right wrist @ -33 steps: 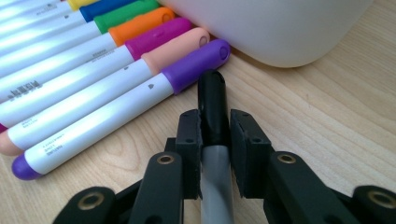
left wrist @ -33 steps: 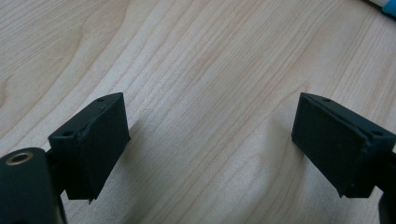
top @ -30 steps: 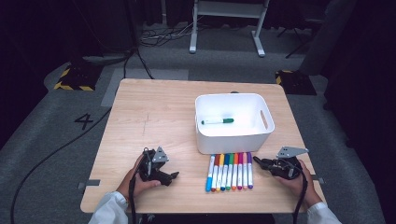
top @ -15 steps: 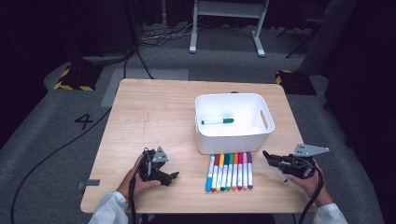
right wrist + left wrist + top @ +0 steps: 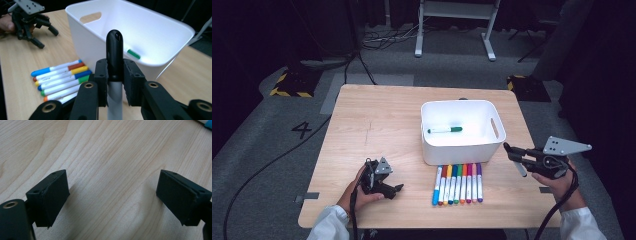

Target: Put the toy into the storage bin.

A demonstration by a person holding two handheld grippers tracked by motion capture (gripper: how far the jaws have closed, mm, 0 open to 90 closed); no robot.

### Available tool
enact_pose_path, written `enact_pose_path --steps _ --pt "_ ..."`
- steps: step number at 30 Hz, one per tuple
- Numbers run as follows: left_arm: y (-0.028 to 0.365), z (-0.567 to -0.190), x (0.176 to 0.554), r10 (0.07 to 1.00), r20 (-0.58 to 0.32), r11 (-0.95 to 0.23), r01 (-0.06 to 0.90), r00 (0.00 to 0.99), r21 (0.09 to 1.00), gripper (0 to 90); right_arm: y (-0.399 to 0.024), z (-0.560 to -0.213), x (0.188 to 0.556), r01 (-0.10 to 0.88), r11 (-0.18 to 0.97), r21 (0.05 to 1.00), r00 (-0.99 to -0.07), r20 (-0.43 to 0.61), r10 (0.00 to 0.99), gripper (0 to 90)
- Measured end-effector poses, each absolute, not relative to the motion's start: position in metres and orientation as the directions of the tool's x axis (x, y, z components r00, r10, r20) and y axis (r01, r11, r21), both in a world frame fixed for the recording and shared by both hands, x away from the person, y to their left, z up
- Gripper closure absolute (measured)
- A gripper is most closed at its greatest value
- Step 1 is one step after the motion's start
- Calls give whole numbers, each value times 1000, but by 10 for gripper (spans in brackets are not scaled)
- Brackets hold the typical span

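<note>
Wooden surface (image 5: 377, 120): the left claw (image 5: 396, 190) rests unmoved, jaws wide apart and empty. Coloured markers (image 5: 458, 183) lie before the white bin (image 5: 460, 148). The right claw (image 5: 510, 151), clamped on a black-capped marker (image 5: 114, 52), has risen beside the bin.

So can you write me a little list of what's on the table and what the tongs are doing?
table: wooden
bin: white, with a green pen lying inside
pen row: eight colour pens side by side in front of the bin
right tongs: shut on a black-capped pen, held off the table beside the bin
left tongs: open, nothing between them, low over bare wood
</note>
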State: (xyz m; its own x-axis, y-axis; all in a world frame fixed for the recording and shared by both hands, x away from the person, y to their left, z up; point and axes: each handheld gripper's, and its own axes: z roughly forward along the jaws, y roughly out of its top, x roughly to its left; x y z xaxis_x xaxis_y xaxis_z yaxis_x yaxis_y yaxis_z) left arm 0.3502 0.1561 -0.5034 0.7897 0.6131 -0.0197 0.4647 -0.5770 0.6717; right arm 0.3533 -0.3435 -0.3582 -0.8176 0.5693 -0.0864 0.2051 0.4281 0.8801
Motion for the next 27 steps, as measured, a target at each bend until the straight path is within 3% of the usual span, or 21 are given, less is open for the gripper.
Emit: enact_pose_path --steps 15,20,27 --pt "156 -503 351 610 -19 -579 462 792 672 109 -291 -280 409 91 484 871 -832 -200 517 749" --pt "156 -503 351 609 -19 -580 462 793 671 109 -273 -279 430 98 503 859 -835 -204 511 749" --pt "156 -503 351 610 -19 -579 462 792 672 109 -245 -303 462 142 581 801 -854 -198 481 749"
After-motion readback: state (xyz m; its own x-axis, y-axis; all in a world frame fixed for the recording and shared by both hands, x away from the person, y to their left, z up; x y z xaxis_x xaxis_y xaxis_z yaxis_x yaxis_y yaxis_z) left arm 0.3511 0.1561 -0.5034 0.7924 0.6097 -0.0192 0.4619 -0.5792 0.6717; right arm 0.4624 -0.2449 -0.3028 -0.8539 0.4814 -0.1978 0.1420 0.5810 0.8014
